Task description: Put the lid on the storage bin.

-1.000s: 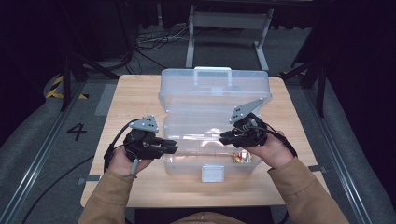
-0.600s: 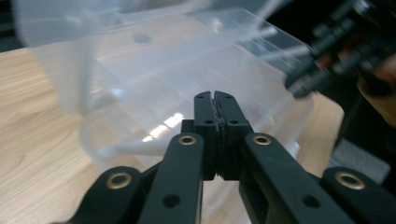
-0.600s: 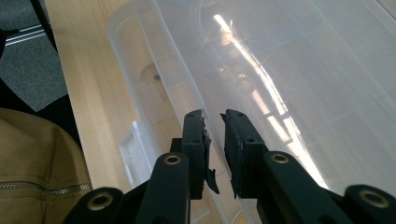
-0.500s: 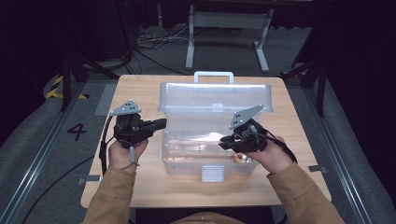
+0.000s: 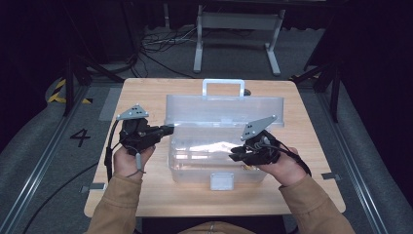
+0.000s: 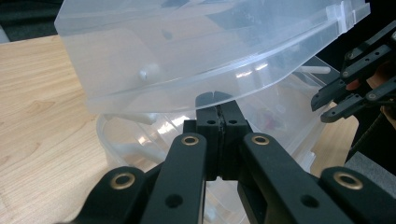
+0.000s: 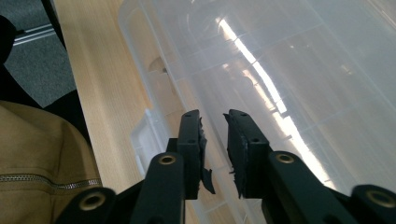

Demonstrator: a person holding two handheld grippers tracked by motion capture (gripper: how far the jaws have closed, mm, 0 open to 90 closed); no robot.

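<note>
Propping the lid [image 6: 187, 56] up from beneath, the clenched left tool [image 6: 217, 100] keeps the box [image 5: 216, 156] mid-tabletop [image 5: 146, 195] open; the right tool [image 7: 214, 122], released and empty, hovers over the box's front compartments.

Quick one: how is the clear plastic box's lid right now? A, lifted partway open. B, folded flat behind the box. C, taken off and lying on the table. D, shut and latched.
A: the lid stands raised above the box, hinged at the back, with the shut left gripper under its edge.
</note>
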